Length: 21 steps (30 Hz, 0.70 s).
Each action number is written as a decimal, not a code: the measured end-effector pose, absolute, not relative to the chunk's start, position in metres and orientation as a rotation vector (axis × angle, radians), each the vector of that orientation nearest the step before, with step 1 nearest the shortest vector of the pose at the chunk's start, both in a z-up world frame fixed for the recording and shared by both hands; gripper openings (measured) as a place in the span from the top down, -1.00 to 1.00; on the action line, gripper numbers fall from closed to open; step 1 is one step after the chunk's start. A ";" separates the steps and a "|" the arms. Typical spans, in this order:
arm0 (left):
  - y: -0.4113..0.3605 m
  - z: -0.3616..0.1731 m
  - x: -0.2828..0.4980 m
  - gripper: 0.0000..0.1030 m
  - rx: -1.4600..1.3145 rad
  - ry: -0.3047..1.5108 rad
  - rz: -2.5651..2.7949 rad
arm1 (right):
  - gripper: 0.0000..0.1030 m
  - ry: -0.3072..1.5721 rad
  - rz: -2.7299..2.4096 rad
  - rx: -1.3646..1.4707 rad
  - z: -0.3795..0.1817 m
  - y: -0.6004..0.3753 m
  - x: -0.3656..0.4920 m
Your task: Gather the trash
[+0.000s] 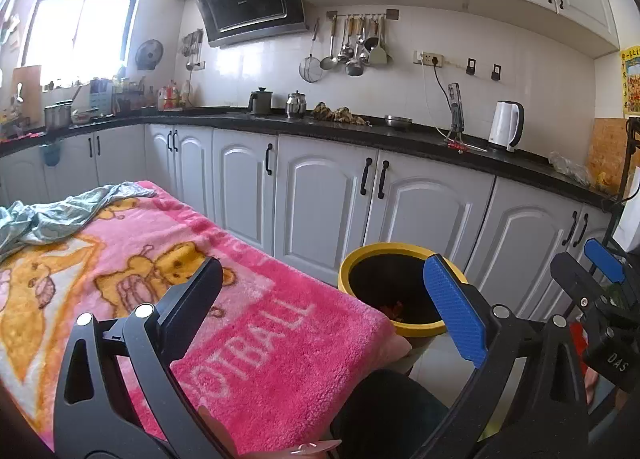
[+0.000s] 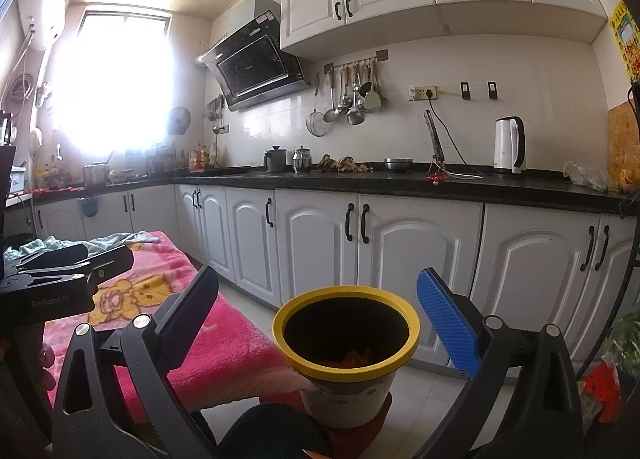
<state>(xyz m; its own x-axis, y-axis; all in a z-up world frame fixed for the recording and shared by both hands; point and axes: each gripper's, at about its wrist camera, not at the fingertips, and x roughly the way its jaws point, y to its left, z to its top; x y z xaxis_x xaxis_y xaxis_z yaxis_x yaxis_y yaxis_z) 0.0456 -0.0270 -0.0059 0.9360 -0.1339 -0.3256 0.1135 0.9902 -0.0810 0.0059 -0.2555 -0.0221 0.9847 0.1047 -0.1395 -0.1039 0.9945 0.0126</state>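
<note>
A yellow-rimmed trash bin (image 1: 360,259) with a dark inside stands on the floor past the table's right end; orange scraps (image 1: 394,309) lie in it. In the right wrist view the bin (image 2: 346,355) sits between my fingers, with orange scraps (image 2: 352,357) inside. My left gripper (image 1: 326,305) is open and empty above the pink blanket (image 1: 240,323). My right gripper (image 2: 324,311) is open and empty, held above and just short of the bin. The right gripper also shows at the right edge of the left wrist view (image 1: 600,291).
The pink cartoon blanket (image 2: 224,339) covers the table; a pale green cloth (image 1: 60,215) lies crumpled at its far end. White cabinets (image 1: 320,195) under a black countertop (image 1: 360,133) run behind, carrying a kettle (image 1: 506,125), pots and a phone stand. Red items (image 2: 604,377) sit on the floor at right.
</note>
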 end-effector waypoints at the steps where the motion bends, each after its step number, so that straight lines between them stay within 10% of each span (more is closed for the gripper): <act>1: -0.028 -0.006 0.045 -0.79 -0.060 0.337 -0.126 | -0.88 0.140 0.103 0.004 -0.022 -0.255 0.007; 21: -0.028 -0.005 0.045 -0.79 -0.061 0.333 -0.126 | -0.88 0.140 0.104 0.004 -0.023 -0.255 0.006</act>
<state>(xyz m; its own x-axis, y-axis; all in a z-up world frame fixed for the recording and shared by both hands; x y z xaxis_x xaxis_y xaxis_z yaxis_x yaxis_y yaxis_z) 0.0452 -0.0280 -0.0052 0.9374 -0.1336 -0.3217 0.1135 0.9903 -0.0805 0.0059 -0.2554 -0.0229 0.9849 0.1038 -0.1388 -0.1032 0.9946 0.0116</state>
